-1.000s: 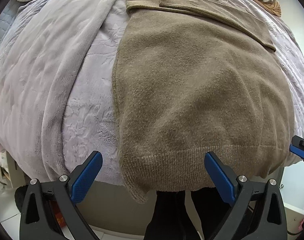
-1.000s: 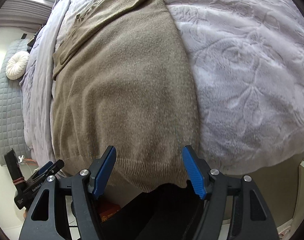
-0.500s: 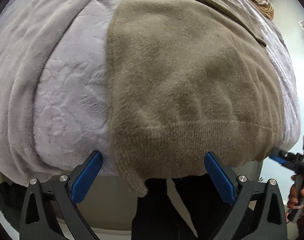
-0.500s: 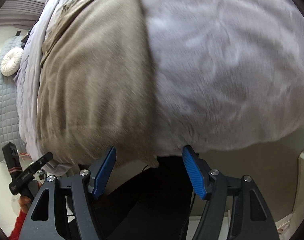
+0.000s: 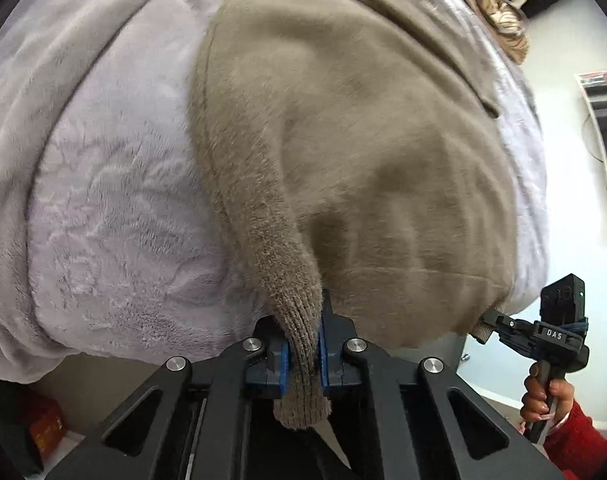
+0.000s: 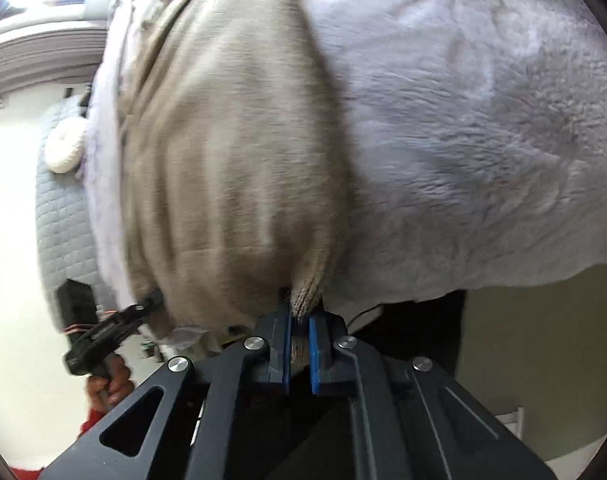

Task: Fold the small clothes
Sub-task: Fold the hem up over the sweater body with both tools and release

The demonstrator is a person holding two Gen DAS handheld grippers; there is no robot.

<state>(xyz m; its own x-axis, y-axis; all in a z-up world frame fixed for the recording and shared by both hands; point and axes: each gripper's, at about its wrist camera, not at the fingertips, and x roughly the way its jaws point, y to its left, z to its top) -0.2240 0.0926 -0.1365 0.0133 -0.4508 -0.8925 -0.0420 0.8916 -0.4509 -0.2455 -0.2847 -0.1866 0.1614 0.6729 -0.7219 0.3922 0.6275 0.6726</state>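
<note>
Looking first at what stays hidden: right wrist view is motion-blurred, so the knit texture of the sweater [image 6: 231, 168] reads only as streaks there. Sweater's far end, with its folded sleeve, runs off the top of both views. Bed frame under the lavender blanket [image 5: 115, 208] is covered. Dark shape below the hem cannot be identified. Patterned fabric [image 5: 491, 16] at the far edge of the bed is cut off by the lens rim.

Pose: both grippers point steeply down at the near edge of the bed, one at each lower corner of the sweater. In the left wrist view the right hand [image 5: 543, 398], red sleeve below it, wraps the handle of the right gripper [image 5: 488, 322]. In the right wrist view the left hand [image 6: 109, 384] holds the left gripper's handle in the same way.

Left gripper [image 5: 303, 354]: blue pads clenched on the ribbed hem corner, which bunches between them and hangs out below. Right gripper, own view [image 6: 299, 346]: pads drawn in on the other ribbed corner, a narrow strip of knit visible between them; seen from the left wrist, its tip meets the hem corner.

Sweater lies flat on the blanket atop the bed, hem at the near edge, both lower corners pinched.
</note>
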